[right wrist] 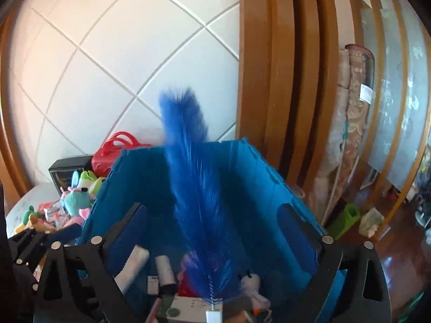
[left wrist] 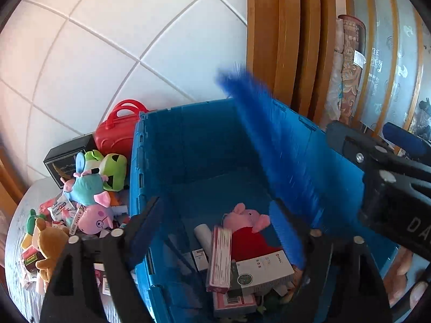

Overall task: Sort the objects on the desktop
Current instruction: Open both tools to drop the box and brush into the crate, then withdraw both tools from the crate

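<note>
A blue bristle brush (right wrist: 196, 188) with a white handle end (right wrist: 214, 315) stands tilted over the open blue crate (right wrist: 242, 167). It sits between the wide-open fingers of my right gripper (right wrist: 212, 231), which do not touch it. In the left wrist view the brush (left wrist: 272, 145) slants across the crate (left wrist: 188, 134). My left gripper (left wrist: 223, 231) is open and empty over the crate's near left corner. The crate holds a pink pig plush (left wrist: 247, 226), boxes (left wrist: 261, 269) and a white roll (left wrist: 203, 234).
A pile of plush toys (left wrist: 89, 188) and packets lies on the table left of the crate, with a red toy case (left wrist: 115, 132) and a black box (left wrist: 67, 158) behind. A tiled wall and a wooden door frame (right wrist: 269, 80) stand beyond.
</note>
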Action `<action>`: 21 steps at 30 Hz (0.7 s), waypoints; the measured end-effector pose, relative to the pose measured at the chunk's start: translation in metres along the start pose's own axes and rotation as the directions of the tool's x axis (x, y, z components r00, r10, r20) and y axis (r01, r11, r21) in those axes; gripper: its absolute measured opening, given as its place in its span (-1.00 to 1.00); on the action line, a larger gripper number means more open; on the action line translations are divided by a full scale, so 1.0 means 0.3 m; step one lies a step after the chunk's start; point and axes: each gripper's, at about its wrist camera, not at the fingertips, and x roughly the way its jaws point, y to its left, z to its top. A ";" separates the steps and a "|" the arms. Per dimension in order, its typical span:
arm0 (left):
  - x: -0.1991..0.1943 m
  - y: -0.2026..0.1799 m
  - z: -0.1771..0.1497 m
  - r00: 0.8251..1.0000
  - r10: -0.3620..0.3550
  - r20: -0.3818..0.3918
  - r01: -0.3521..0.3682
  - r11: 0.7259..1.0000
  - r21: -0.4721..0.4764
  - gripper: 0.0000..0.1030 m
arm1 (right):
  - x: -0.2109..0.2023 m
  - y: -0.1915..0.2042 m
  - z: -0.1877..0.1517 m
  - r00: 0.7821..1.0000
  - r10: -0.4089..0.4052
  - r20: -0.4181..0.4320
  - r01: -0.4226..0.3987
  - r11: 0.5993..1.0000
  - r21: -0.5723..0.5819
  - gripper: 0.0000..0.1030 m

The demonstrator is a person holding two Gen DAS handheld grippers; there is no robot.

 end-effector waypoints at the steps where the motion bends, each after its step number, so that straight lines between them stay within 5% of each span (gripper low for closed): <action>1: -0.008 0.003 -0.005 1.000 0.004 0.004 -0.004 1.000 0.002 0.66 | -0.013 -0.003 -0.003 1.000 0.000 0.007 0.000 1.000 0.004 1.00; 21: -0.331 0.234 -0.214 0.999 0.021 0.049 -0.018 0.998 -0.062 0.71 | -0.334 0.115 -0.245 1.000 -0.003 0.015 0.003 1.000 -0.031 1.00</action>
